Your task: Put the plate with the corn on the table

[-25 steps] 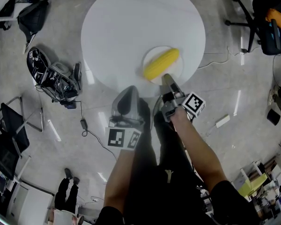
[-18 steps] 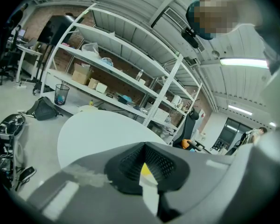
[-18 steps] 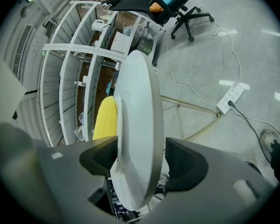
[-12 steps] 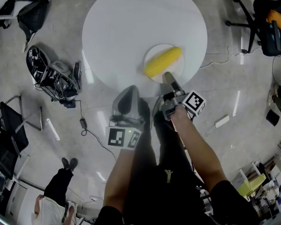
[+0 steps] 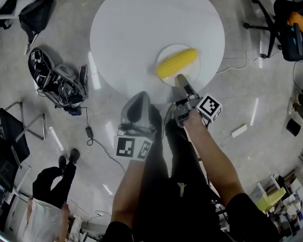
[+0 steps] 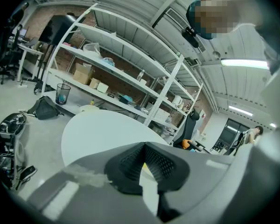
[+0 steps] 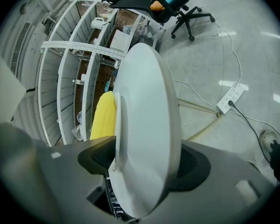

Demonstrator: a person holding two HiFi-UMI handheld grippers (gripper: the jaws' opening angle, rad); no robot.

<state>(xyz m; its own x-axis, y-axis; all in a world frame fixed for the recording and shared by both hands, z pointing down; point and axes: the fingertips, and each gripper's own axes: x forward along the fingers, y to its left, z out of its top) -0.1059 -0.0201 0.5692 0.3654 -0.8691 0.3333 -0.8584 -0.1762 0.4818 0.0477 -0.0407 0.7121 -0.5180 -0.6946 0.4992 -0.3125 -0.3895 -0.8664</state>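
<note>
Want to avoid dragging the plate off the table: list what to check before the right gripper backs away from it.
1. Plate resting flat on the table: ok.
2. Corn lying on the plate: ok.
3. Right gripper jaws apart: ok, they have just been opening; the plate's rim stands between them.
4. Pads fully free of the rim: cannot tell.
5. Plate well in from the table's edge: not ok, it sits close to the near edge, so pull back straight and slowly.
6. Left gripper out of the way: ok, off the table, jaws together.
</note>
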